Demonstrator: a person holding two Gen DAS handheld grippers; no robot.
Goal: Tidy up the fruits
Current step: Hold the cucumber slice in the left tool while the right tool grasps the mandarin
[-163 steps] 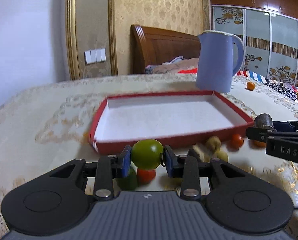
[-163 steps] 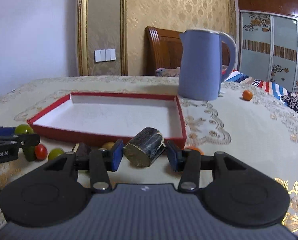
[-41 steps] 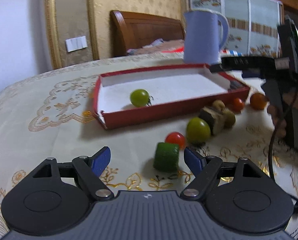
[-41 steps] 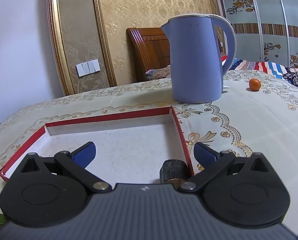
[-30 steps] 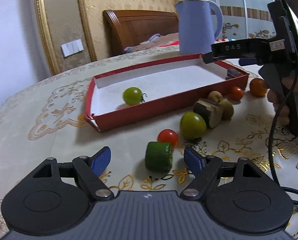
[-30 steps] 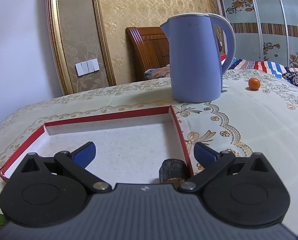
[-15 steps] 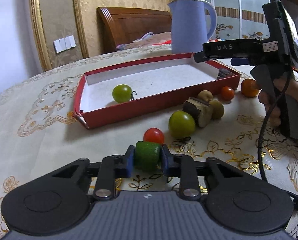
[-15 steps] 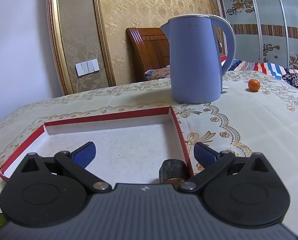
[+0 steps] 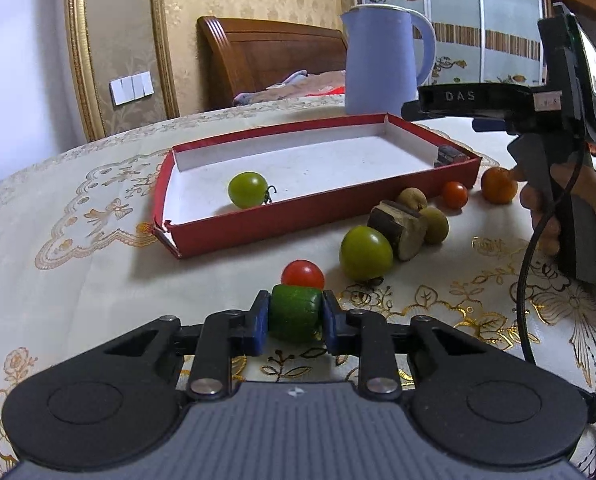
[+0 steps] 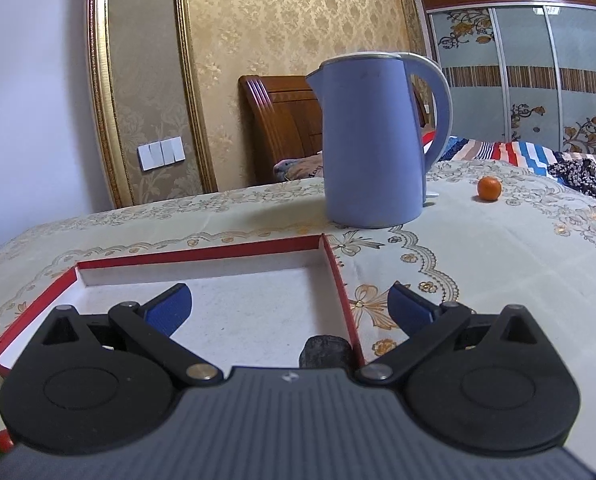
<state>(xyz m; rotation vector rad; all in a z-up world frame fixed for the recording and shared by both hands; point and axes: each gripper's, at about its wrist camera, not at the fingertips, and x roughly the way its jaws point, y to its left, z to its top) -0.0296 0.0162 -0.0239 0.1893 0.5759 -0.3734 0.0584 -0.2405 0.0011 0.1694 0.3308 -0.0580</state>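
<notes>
We have the left gripper (image 9: 294, 316) clamped on the green cucumber chunk (image 9: 295, 311), both blue pads pressed against its sides, low over the tablecloth (image 9: 78, 280). Just beyond it sits a red cherry tomato (image 9: 302, 274), and a green tomato (image 9: 365, 253) beside a brown cut piece (image 9: 397, 230). Inside the red tray (image 9: 298, 220) lies one green tomato (image 9: 248, 189). Our right gripper (image 10: 288, 306) hovers over the tray's near right corner, fingers spread wide, gripping nothing. A dark chunk (image 10: 325, 352) rests in that corner; what it is, we cannot quite make out. The blue kettle (image 10: 371, 140) stands behind the tray.
</notes>
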